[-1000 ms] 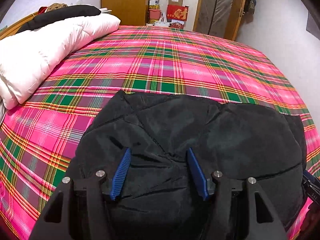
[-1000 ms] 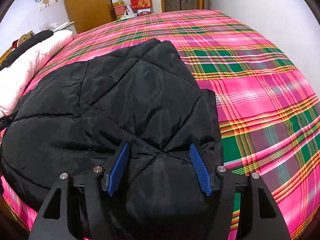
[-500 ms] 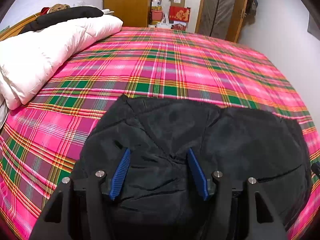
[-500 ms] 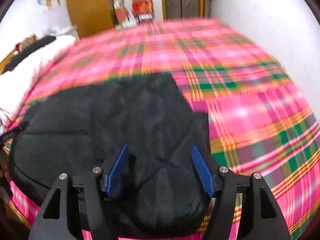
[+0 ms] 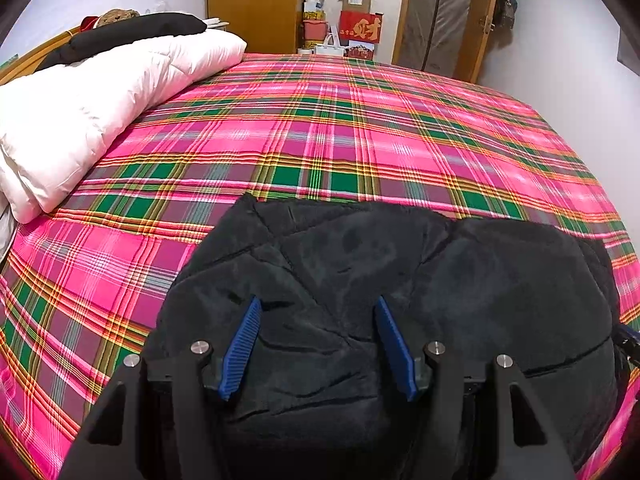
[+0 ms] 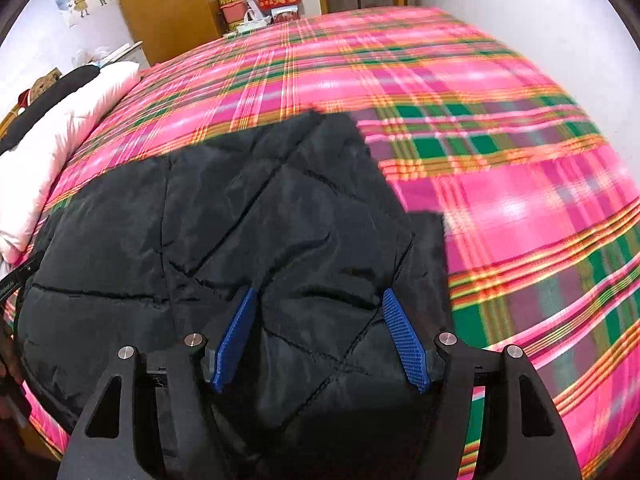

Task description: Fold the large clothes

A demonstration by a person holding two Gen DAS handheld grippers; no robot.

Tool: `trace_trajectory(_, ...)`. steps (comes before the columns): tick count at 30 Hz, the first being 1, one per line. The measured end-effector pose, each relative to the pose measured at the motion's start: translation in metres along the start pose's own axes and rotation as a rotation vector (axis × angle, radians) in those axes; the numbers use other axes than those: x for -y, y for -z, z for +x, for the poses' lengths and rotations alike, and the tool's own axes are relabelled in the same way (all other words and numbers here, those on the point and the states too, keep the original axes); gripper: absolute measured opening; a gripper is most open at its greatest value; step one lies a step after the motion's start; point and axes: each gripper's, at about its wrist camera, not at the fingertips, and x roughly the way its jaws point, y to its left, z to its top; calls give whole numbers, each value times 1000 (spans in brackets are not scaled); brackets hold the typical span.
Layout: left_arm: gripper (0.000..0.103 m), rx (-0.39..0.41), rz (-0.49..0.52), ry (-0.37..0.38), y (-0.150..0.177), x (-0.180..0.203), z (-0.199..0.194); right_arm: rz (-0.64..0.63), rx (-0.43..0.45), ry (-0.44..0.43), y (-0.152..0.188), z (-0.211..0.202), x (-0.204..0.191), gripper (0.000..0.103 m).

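Observation:
A black quilted jacket point(image 5: 400, 280) lies folded in a compact bundle on the pink plaid bed near its front edge; it also shows in the right wrist view point(image 6: 248, 216). My left gripper point(image 5: 316, 304) is open and empty, hovering above the jacket's left part. My right gripper point(image 6: 316, 298) is open and empty above the jacket's right part, its blue pads point(image 6: 404, 340) wide apart. Neither gripper holds any cloth.
The pink and green plaid bed cover point(image 5: 340, 120) stretches away behind the jacket. A white duvet point(image 5: 80, 112) with a black garment point(image 5: 132, 34) on it lies at the left. A wooden wardrobe point(image 5: 252, 4), boxes point(image 5: 356, 20) and a door stand at the far wall.
Both grippers have drawn back and risen from the jacket, staying open. The jacket now sits lower and smaller in both views. It has not changed shape.

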Motion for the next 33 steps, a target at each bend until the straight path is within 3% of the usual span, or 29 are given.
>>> trace_trajectory(4, 62, 13, -13, -1, -7, -3, 0, 12, 47, -39, -19, -5, -1, 66)
trace_trajectory(11, 62, 16, -25, -81, -21, -16, 21, 7, -16, -29, -49, 46, -1, 66)
trace_trajectory(15, 62, 9, -27, -81, -21, -16, 28, 17, -55, -21, -49, 66, 6, 66)
trace_trajectory(33, 63, 6, -18, -58, -15, -15, 43, 19, -32, -30, -41, 77, 9, 66)
